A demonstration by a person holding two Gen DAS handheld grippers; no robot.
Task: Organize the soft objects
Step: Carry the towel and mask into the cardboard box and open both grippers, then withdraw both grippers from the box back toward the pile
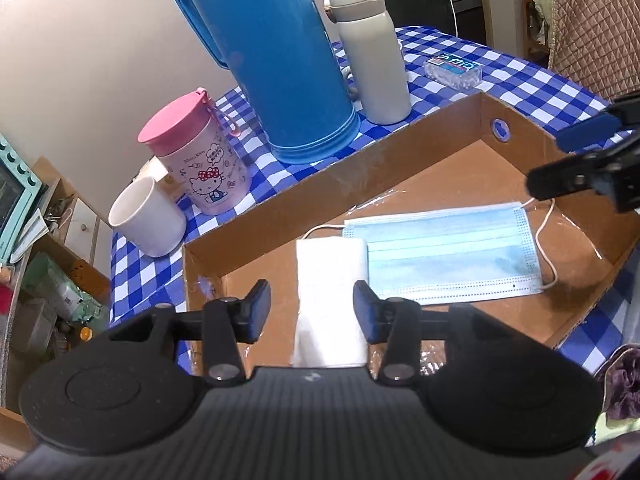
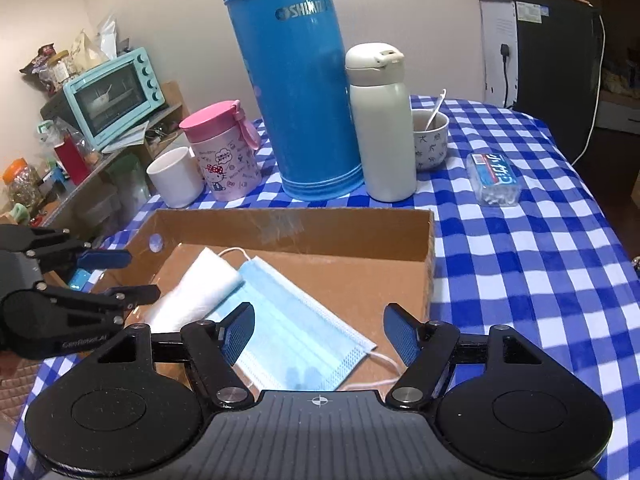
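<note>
A shallow cardboard box point(image 1: 340, 176) point(image 2: 300, 228) stands on the blue-checked tablecloth. Inside it lie a white tissue pack point(image 1: 330, 280) point(image 2: 200, 288) and, beside it and partly overlapping it, a light blue face mask point(image 1: 452, 256) point(image 2: 296, 320) with white ear loops. My left gripper point(image 1: 312, 296) point(image 2: 140, 276) hangs open just over the box's near end. The tissue pack lies between its pads with a gap on the left side. My right gripper point(image 2: 319, 314) point(image 1: 546, 164) is open above the mask, and its pads press on nothing.
Behind the box stand a tall blue thermos point(image 2: 296, 92), a cream flask point(image 2: 384, 128), a pink Hello Kitty cup point(image 2: 226, 152) and a white mug point(image 2: 174, 176). A bowl with a spoon point(image 2: 430, 140) and a cotton swab box point(image 2: 494, 178) sit to the right.
</note>
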